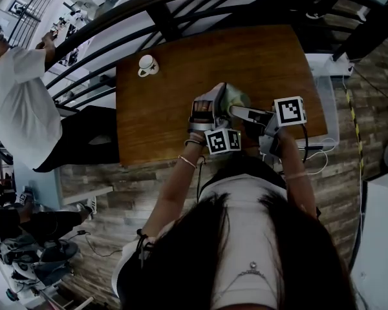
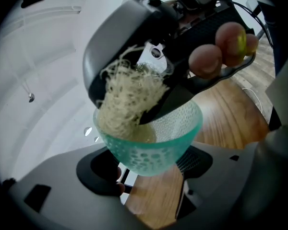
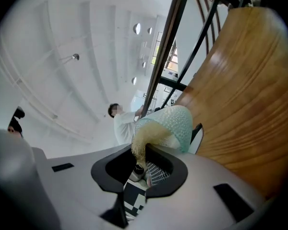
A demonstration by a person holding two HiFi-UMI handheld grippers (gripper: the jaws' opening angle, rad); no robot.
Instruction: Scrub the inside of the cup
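A teal dimpled cup (image 2: 151,145) is held above the wooden table (image 1: 168,108), with my left gripper (image 2: 149,166) shut on its lower part. The cup's mouth is tilted toward my right gripper (image 3: 141,159). That gripper is shut on a pale fibrous scrubber (image 2: 129,97), and the wad sits in the cup's mouth against the inner wall. In the right gripper view the scrubber (image 3: 145,140) fills the cup's (image 3: 175,121) opening. In the head view both grippers meet over the table's near middle, left gripper (image 1: 210,108) beside right gripper (image 1: 246,113), with the cup (image 1: 236,99) between them.
A small white cup (image 1: 146,65) with a handle stands at the table's far left corner. A person in a white shirt (image 1: 16,102) stands left of the table. A black railing (image 1: 181,5) runs behind it. Cables (image 1: 320,157) lie on the floor at the right.
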